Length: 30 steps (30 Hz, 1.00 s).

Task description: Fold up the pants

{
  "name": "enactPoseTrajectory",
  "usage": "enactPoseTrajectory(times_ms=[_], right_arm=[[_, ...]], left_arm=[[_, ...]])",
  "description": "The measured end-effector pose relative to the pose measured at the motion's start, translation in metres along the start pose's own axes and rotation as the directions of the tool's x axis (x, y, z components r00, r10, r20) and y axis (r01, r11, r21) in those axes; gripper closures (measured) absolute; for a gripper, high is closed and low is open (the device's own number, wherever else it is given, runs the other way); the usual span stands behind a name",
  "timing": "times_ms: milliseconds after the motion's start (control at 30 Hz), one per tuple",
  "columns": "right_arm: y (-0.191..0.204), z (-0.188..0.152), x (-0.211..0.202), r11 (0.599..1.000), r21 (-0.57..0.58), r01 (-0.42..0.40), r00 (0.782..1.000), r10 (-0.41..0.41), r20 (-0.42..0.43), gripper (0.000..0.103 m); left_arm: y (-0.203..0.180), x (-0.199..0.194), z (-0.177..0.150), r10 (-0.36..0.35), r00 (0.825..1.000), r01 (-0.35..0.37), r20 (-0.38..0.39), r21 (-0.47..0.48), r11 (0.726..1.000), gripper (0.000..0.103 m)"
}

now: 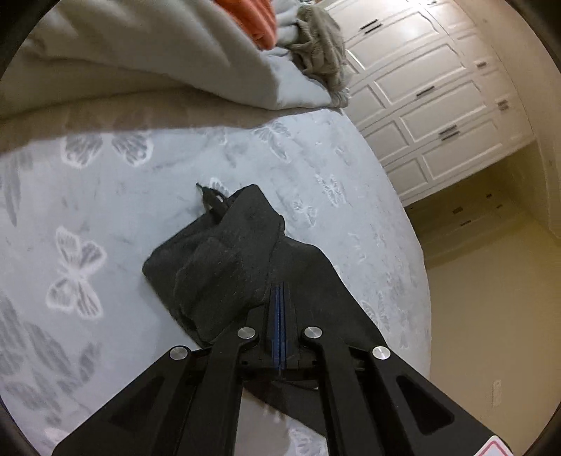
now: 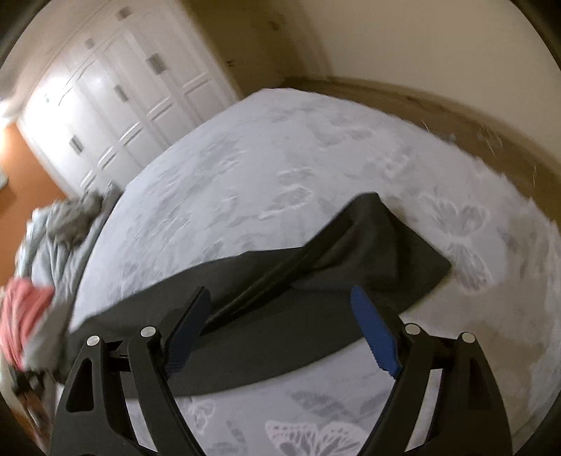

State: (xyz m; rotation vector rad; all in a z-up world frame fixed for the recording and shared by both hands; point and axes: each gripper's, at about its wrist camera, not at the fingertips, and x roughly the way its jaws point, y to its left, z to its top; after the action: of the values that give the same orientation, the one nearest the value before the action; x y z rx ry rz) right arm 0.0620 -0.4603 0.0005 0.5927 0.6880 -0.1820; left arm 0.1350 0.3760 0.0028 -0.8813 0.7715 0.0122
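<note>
Black pants (image 1: pixel 224 259) lie on a pale grey bedspread with butterfly prints (image 1: pixel 105 196). In the left wrist view the waist end is bunched, with a drawstring (image 1: pixel 210 196) poking out at the far side. My left gripper (image 1: pixel 279 291) is shut, its blue pads pressed together over the pants; whether cloth is pinched between them is hidden. In the right wrist view the pants (image 2: pixel 315 266) stretch flat across the bed. My right gripper (image 2: pixel 280 298) is open and empty, just above the cloth.
A heap of grey bedding and clothes with something orange (image 1: pixel 259 21) lies at the bed's far side. White cupboards (image 1: pixel 427 105) stand beyond the bed edge. A pink cloth (image 2: pixel 24 312) and grey laundry (image 2: pixel 70 217) sit at the left.
</note>
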Motion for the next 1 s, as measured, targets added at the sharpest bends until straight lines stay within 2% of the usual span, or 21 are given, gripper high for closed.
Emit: enactPoseTrajectory(times_ms=[133, 200, 233, 267, 300, 333, 367, 400, 433, 500, 567, 600, 667, 700, 733, 767, 833, 867, 900, 933, 1000], right_arm=[[0.013, 0.012, 0.035, 1.0, 0.01, -0.015, 0.998, 0.015, -0.066, 0.023], [0.016, 0.012, 0.054, 0.999, 0.026, -0.018, 0.994, 0.021, -0.111, 0.03], [0.015, 0.012, 0.071, 0.999, 0.044, 0.008, 0.99, -0.001, -0.144, 0.033], [0.016, 0.011, 0.079, 0.999, 0.051, 0.019, 0.987, -0.01, -0.161, 0.043], [0.013, 0.009, 0.092, 0.997, 0.066, 0.029, 0.984, -0.016, -0.179, 0.064], [0.011, 0.008, 0.094, 0.997, 0.074, 0.03, 0.984, -0.017, -0.178, 0.08], [0.01, 0.01, 0.092, 0.996, 0.084, 0.017, 0.987, -0.003, -0.159, 0.101], [0.011, 0.014, 0.081, 0.995, 0.093, -0.021, 0.993, 0.031, -0.113, 0.101], [0.018, 0.02, 0.057, 0.992, 0.081, -0.097, 0.994, 0.1, -0.041, 0.101], [0.035, 0.025, 0.009, 0.985, -0.025, -0.172, 0.984, 0.173, 0.042, 0.101], [0.026, 0.011, 0.004, 0.993, -0.088, -0.08, 0.997, 0.08, -0.009, 0.101], [0.008, 0.002, 0.02, 0.998, -0.067, -0.009, 0.995, 0.002, -0.101, 0.101], [-0.027, -0.006, 0.045, 0.997, 0.013, 0.076, 0.97, -0.071, -0.232, 0.101], [-0.04, -0.007, 0.051, 0.994, 0.04, 0.098, 0.96, -0.084, -0.268, 0.099], [-0.049, -0.005, 0.051, 0.994, 0.061, 0.085, 0.959, -0.065, -0.276, 0.098], [-0.054, 0.001, 0.042, 0.995, 0.084, 0.058, 0.97, -0.036, -0.24, 0.096], [-0.056, 0.013, 0.026, 0.993, 0.121, 0.001, 0.987, 0.018, -0.16, 0.08], [-0.056, 0.017, 0.02, 0.991, 0.136, -0.011, 0.992, 0.028, -0.123, 0.052], [-0.055, 0.023, 0.015, 0.988, 0.151, -0.013, 0.997, 0.025, -0.078, 0.035], [-0.051, 0.029, 0.01, 0.988, 0.152, -0.01, 0.999, 0.016, -0.04, 0.034], [-0.038, 0.038, 0.014, 0.992, 0.122, -0.013, 1.0, 0.016, -0.019, 0.034]], left_arm=[[0.0, 0.005, -0.007, 0.11, 0.993, -0.109, -0.038, 0.014, 0.994, 0.103], [0.003, 0.008, -0.015, 0.117, 0.99, -0.116, -0.079, 0.017, 0.993, 0.103], [0.002, 0.011, -0.017, 0.116, 0.989, -0.115, -0.089, 0.017, 0.993, 0.103], [0.0, 0.014, -0.021, 0.116, 0.988, -0.114, -0.101, 0.018, 0.993, 0.099], [-0.003, 0.017, -0.024, 0.114, 0.988, -0.113, -0.108, 0.018, 0.993, 0.095], [-0.008, 0.019, -0.029, 0.11, 0.988, -0.108, -0.112, 0.026, 0.994, 0.094], [-0.012, 0.021, -0.031, 0.116, 0.987, -0.112, -0.113, 0.037, 0.993, 0.093], [-0.016, 0.023, -0.033, 0.127, 0.986, -0.122, -0.112, 0.05, 0.991, 0.093], [-0.021, 0.024, -0.036, 0.142, 0.984, -0.135, -0.109, 0.068, 0.988, 0.093], [-0.031, 0.025, -0.042, 0.164, 0.981, -0.153, -0.105, 0.103, 0.983, 0.093], [-0.04, 0.029, -0.047, 0.164, 0.98, -0.149, -0.116, 0.131, 0.98, 0.093], [-0.043, 0.031, -0.05, 0.164, 0.979, -0.146, -0.122, 0.14, 0.979, 0.09], [-0.047, 0.039, -0.055, 0.174, 0.973, -0.15, -0.149, 0.159, 0.976, 0.084], [-0.047, 0.042, -0.057, 0.175, 0.972, -0.149, -0.158, 0.16, 0.976, 0.08], [-0.046, 0.044, -0.059, 0.174, 0.971, -0.148, -0.165, 0.159, 0.976, 0.078], [-0.046, 0.046, -0.06, 0.176, 0.969, -0.15, -0.172, 0.152, 0.977, 0.073], [-0.044, 0.045, -0.06, 0.157, 0.972, -0.135, -0.176, 0.13, 0.982, 0.068], [-0.042, 0.043, -0.06, 0.151, 0.974, -0.134, -0.17, 0.112, 0.985, 0.067], [-0.041, 0.04, -0.06, 0.148, 0.976, -0.133, -0.16, 0.098, 0.986, 0.066], [-0.041, 0.038, -0.06, 0.147, 0.978, -0.135, -0.15, 0.085, 0.987, 0.066], [-0.042, 0.037, -0.062, 0.15, 0.978, -0.141, -0.143, 0.073, 0.987, 0.066]])
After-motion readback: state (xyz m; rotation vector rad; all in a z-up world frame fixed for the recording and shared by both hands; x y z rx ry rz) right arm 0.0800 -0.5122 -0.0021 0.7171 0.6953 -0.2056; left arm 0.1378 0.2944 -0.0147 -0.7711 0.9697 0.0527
